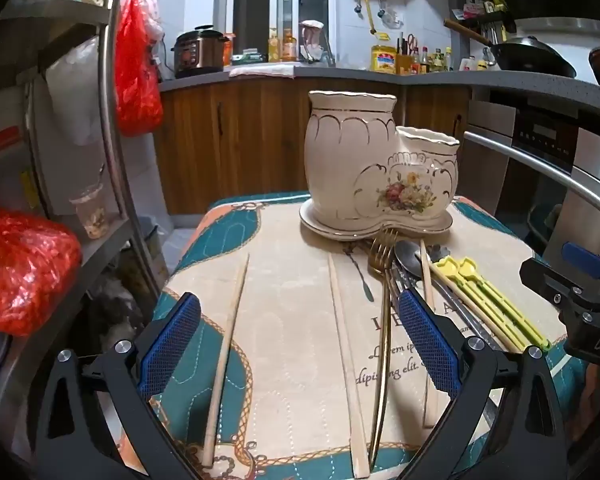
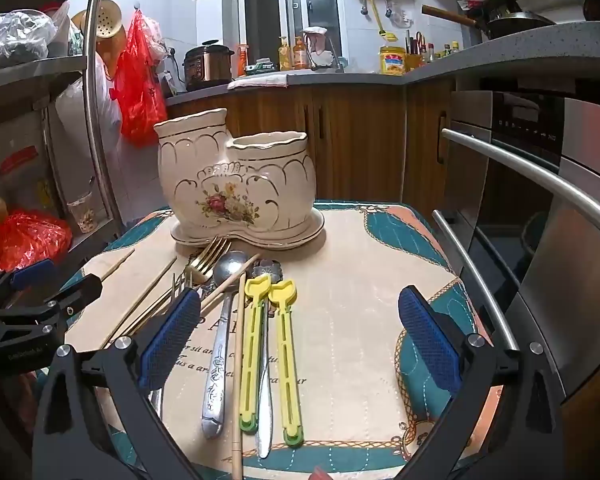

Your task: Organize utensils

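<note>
A cream ceramic two-pot utensil holder [image 1: 364, 168] [image 2: 236, 184] with a flower print stands on its saucer at the far side of the patterned mat. Before it lie loose wooden chopsticks [image 1: 228, 356] [image 1: 346, 364], a gold fork [image 1: 382, 320] [image 2: 204, 266], a steel spoon [image 2: 220, 344] and two yellow utensils [image 2: 286, 356] [image 1: 488, 304]. My left gripper [image 1: 300, 344] is open and empty above the chopsticks. My right gripper [image 2: 300, 344] is open and empty above the yellow utensils. The left gripper also shows at the right view's left edge [image 2: 32, 300].
The mat [image 1: 284, 280] covers a small raised surface with edges all round. A metal shelf rack with red bags [image 1: 20, 268] stands left. An oven with steel handles [image 2: 540, 176] is close on the right. Kitchen cabinets and counter lie behind.
</note>
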